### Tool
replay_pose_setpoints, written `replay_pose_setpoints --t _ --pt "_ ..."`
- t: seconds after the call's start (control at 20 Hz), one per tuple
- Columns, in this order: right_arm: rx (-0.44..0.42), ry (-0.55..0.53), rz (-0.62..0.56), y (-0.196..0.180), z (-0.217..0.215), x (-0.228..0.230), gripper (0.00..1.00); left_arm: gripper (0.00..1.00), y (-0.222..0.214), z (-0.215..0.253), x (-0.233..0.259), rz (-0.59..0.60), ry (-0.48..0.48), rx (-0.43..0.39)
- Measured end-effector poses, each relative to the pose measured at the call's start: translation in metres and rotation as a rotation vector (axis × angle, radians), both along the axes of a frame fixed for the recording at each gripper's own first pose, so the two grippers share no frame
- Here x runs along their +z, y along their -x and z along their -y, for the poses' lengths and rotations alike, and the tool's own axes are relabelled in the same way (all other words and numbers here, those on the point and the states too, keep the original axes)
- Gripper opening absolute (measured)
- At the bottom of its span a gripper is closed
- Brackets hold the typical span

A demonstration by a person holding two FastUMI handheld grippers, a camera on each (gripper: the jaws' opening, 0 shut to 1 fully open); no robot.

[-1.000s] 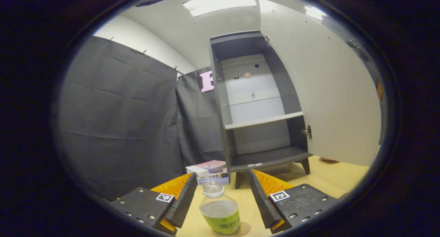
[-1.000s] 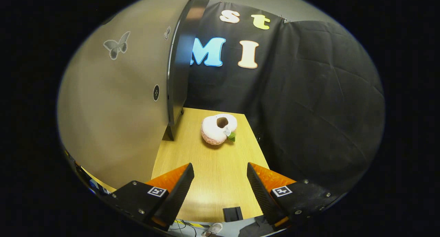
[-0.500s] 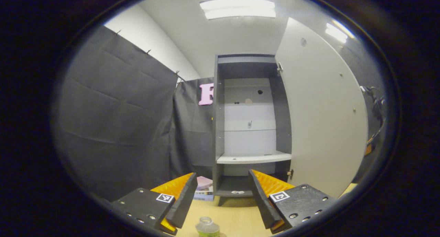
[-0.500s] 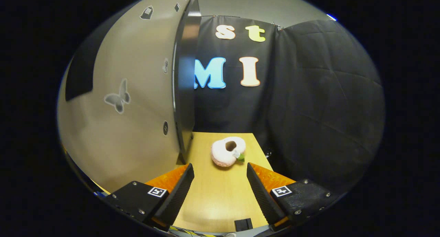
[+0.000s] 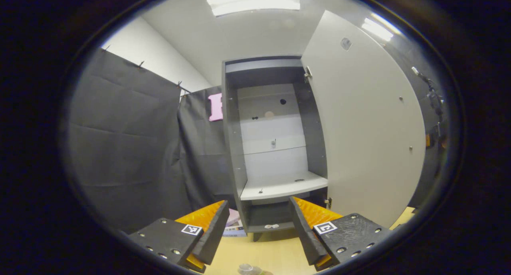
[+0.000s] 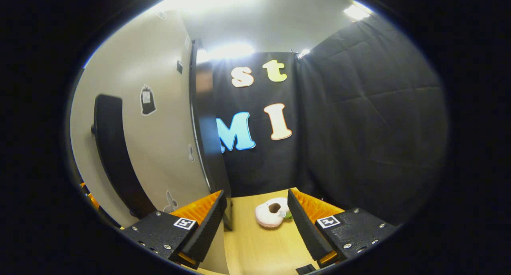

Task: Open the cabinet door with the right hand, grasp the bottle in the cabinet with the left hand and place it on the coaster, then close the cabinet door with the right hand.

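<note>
The left gripper (image 5: 258, 231) is spread wide, empty. Below it, the clear plastic bottle's (image 5: 248, 269) top peeks up from the wooden table (image 5: 271, 251), before the open grey cabinet (image 5: 275, 147). The right gripper (image 6: 255, 223) gapes empty beside the cream door (image 6: 159, 139).

The left gripper (image 5: 258, 231) was held with its two fingers spread wide apart, nothing between them. Its fingers (image 5: 213, 237) rose from the bottom of the left gripper view and angled inward toward their tips, both at about the same height. It pointed level and slightly upward.

The right gripper (image 6: 256, 225) was likewise spread wide, with nothing between its fingers. Its fingers (image 6: 305, 230) stood at the bottom of the right gripper view, tips leaning toward each other. It was tilted upward, and neither finger touched anything.
</note>
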State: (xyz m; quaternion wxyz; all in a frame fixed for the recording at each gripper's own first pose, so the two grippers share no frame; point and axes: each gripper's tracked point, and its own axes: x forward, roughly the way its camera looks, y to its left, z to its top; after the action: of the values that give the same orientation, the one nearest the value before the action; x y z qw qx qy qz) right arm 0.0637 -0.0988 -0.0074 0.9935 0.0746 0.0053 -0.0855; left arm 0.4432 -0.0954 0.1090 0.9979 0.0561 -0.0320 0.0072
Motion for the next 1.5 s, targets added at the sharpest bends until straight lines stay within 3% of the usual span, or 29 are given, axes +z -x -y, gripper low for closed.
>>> replay_pose_setpoints --t 0.15,0.35,0.45,0.55,0.6,0.75,0.8,0.85,1.1,1.5 --pt "0.013 -0.032 0.086 0.011 -0.002 0.036 0.94 0.90 -0.012 0.002 -0.005 -0.029 0.053 -0.006" --pt "0.075 0.042 0.124 0.018 -0.023 0.050 0.95 0.90 -0.016 -0.008 -0.010 -0.083 0.073 0.017" --pt "0.112 0.068 0.124 0.023 -0.035 0.050 0.95 0.86 -0.017 -0.011 -0.010 -0.090 0.069 0.020" --pt "0.147 0.085 0.109 0.028 -0.041 0.047 0.92 0.90 -0.018 -0.017 -0.011 -0.092 0.060 0.036" --pt "0.164 0.091 0.107 0.032 -0.043 0.047 0.95 0.86 -0.019 -0.019 -0.011 -0.092 0.058 0.042" --pt "0.221 0.120 0.095 0.041 -0.055 0.043 0.95 0.86 -0.017 -0.022 -0.014 -0.102 0.071 0.063" --pt "0.222 0.150 0.089 0.042 -0.057 0.042 0.94 0.81 -0.015 -0.021 -0.016 -0.108 0.071 0.063" --pt "0.222 0.162 0.088 0.042 -0.059 0.043 0.94 0.86 -0.013 -0.022 -0.016 -0.112 0.066 0.066" --pt "0.265 0.098 0.067 0.035 -0.078 0.037 0.92 0.86 -0.009 -0.038 -0.020 -0.124 0.056 0.086" --pt "0.350 0.068 0.073 0.048 -0.165 0.034 0.92 0.86 -0.013 -0.085 -0.028 -0.140 0.069 0.071"
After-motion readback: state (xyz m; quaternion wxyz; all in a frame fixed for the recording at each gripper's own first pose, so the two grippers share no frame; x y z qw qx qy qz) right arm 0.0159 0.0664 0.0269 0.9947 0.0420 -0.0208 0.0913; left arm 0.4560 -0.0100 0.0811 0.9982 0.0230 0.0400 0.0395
